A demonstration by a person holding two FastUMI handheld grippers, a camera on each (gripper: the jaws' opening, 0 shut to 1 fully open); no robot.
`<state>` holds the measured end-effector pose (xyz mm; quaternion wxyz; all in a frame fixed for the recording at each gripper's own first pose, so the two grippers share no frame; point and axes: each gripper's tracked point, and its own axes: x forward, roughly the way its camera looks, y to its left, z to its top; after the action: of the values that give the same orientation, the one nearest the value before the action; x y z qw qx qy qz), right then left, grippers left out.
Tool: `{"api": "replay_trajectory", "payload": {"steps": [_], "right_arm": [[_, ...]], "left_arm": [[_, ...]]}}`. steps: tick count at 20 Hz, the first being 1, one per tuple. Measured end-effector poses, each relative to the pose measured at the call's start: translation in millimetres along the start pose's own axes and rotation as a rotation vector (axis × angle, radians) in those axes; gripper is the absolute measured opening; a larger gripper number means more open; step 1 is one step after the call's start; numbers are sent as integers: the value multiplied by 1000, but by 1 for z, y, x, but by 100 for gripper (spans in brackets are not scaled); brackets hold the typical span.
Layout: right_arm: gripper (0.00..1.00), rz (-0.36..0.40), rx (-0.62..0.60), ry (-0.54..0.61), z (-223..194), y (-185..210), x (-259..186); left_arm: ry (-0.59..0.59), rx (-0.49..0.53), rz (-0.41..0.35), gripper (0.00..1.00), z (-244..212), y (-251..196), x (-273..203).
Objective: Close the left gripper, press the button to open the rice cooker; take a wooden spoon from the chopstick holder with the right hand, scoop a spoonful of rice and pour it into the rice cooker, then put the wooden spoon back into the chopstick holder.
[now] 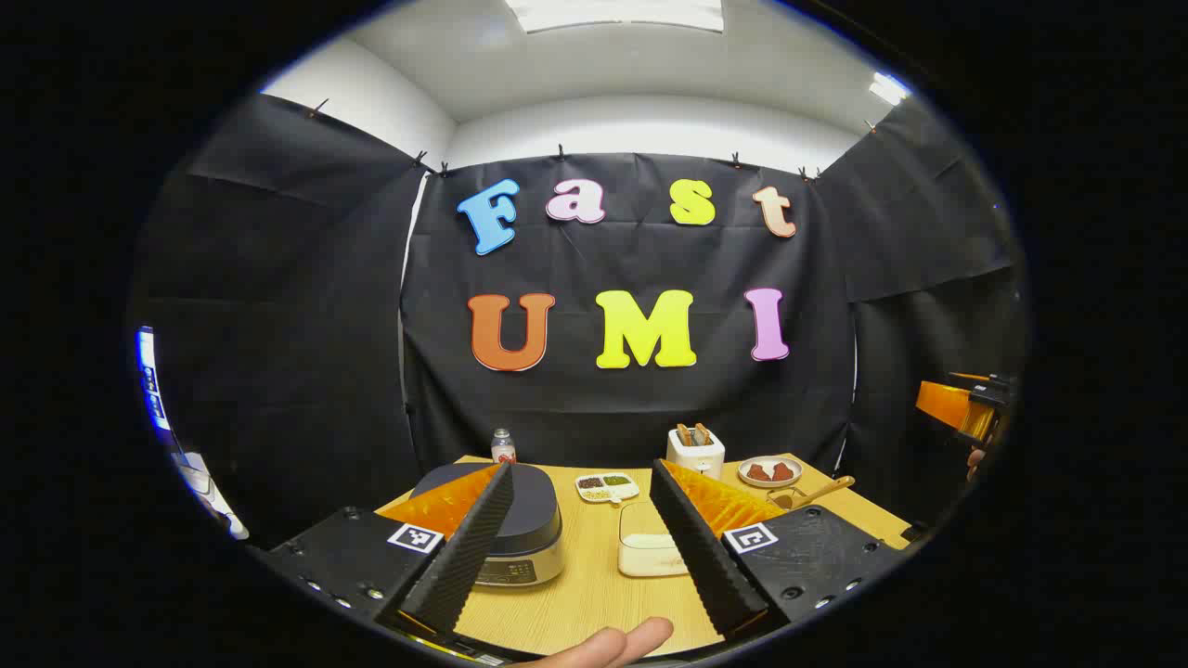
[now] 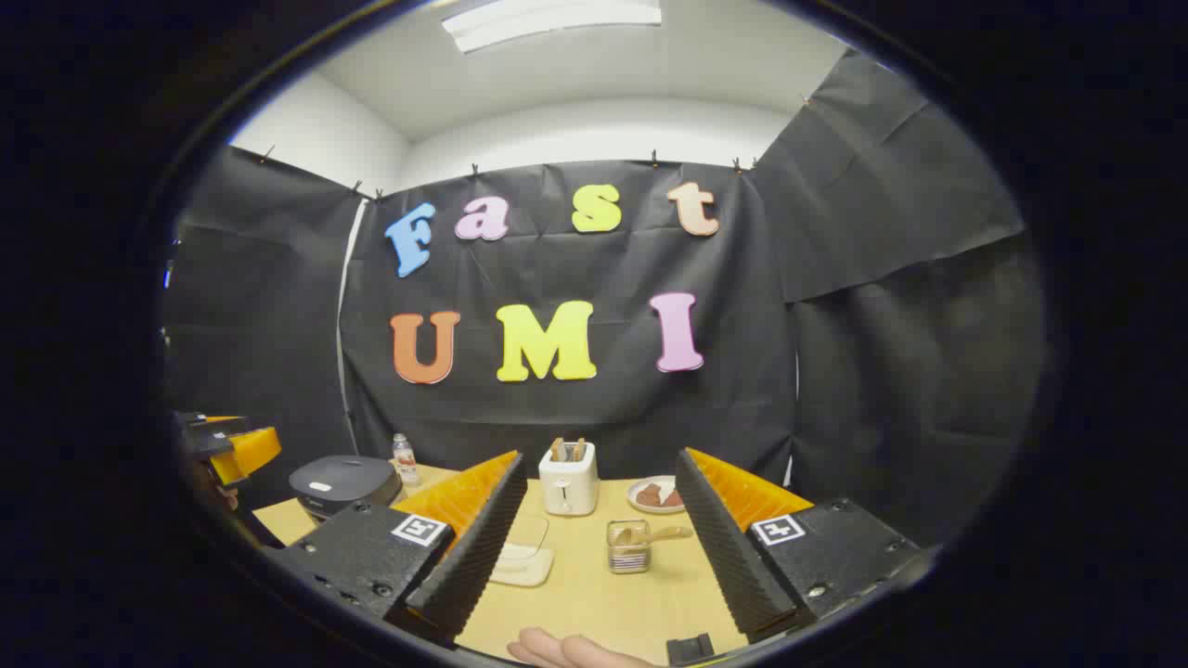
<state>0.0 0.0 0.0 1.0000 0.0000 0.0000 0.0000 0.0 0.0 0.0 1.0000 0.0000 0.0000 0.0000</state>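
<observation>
Both grippers hang level above the near edge of the wooden table (image 1: 575, 603), pointing toward the back of the booth. The left gripper (image 1: 580, 529) has its fingers spread wide with nothing between them; a fingertip (image 1: 631, 640) of the holding hand shows at the bottom of the left gripper view. The right gripper (image 2: 599, 538) is likewise wide open and holds nothing, with part of a hand (image 2: 566, 649) beneath it.

The rice cooker (image 1: 524, 524) is a low, rounded appliance with a dark flat lid, shut, and a lighter front panel facing the near edge. Just right of the rice cooker sits a clear rectangular container of rice (image 1: 650, 547). Further right of the rice cooker stands the chopstick holder (image 2: 629, 545), a small clear jar, upright. The wooden spoon (image 2: 654, 535) rests in it, tilted low, its long axis running roughly sideways with the handle pointing away from the rice cooker.

Behind the rice cooker are a small bottle (image 1: 502, 447), a divided dish (image 1: 606, 486), a white toaster (image 2: 568, 478) and a plate (image 2: 654, 494)
</observation>
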Motion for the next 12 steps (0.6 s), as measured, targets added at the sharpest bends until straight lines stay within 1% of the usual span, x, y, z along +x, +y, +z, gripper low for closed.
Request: {"api": "replay_trajectory", "payload": {"steps": [6, 12], "right_arm": [[100, 5, 12, 0, -2, -1, 0], [100, 6, 9, -5, -2, -1, -2]], "left_arm": [[-11, -1, -16, 94, 2, 0, -2], [-4, -2, -11, 95, 1, 0, -3]]}}
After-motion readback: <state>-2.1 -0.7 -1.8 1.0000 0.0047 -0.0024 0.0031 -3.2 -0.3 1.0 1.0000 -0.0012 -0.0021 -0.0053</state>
